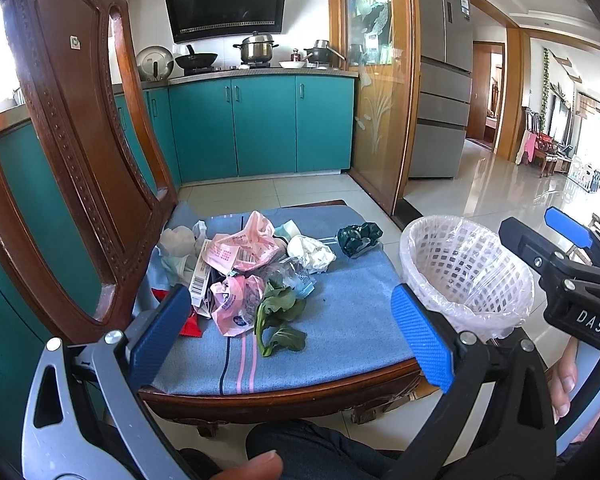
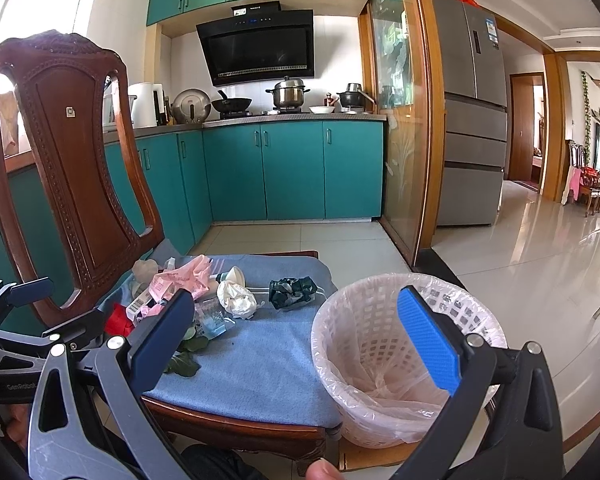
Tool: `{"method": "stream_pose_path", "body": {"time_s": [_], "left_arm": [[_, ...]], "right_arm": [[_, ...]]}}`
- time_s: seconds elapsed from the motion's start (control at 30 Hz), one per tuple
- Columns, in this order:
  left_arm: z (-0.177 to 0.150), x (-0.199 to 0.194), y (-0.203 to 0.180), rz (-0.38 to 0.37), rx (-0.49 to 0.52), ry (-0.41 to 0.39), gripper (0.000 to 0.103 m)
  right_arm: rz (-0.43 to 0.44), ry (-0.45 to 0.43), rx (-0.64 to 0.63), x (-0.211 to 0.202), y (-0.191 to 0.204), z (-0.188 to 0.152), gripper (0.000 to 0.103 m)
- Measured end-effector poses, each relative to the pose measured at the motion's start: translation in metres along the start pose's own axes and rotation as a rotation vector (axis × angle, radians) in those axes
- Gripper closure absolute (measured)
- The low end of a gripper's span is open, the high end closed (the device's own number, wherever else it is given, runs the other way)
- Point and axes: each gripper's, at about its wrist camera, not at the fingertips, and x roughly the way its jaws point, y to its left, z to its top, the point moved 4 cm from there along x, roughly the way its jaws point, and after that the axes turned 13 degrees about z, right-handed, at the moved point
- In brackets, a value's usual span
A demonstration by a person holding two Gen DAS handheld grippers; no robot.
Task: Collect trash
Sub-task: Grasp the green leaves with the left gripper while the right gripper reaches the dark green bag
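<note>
both grippers, left gripper [image 1: 290, 330] and right gripper [image 2: 300, 342], wide open, empty, above chair cushion [image 1: 340, 320]

Kitchen interior: teal base cabinets [image 2: 292, 168] beneath a steel worktop [image 2: 292, 117], black range hood [image 2: 260, 48] on white tiled wall, steel refrigerator [image 2: 474, 120], glossy pale floor tiles [image 2: 540, 264], carved wooden chair [image 2: 72, 160] in foreground, daylight from the left.

Right gripper [image 2: 296, 340] with jaws wide apart and holding nothing, wooden chair [image 2: 64, 140] at nine o'clock, blue cushion [image 2: 260, 356] bearing a heap of wrappers [image 2: 176, 284], a white crumpled wad [image 2: 236, 298], a dark green crumpled bag [image 2: 292, 292], a leaf [image 2: 182, 364], lined white basket [image 2: 380, 360] at five o'clock just beside the cushion, left gripper [image 2: 16, 320] at the nine o'clock edge.
</note>
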Motion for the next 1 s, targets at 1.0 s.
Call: {"method": "stream_pose_path", "body": {"time_s": [1.0], "left_arm": [[-0.032, 0.054, 0.023, 0.075, -0.031, 0.202, 0.003]], "right_arm": [[0.078, 0.054, 0.115, 0.029, -0.017, 0.0, 0.003]]}}
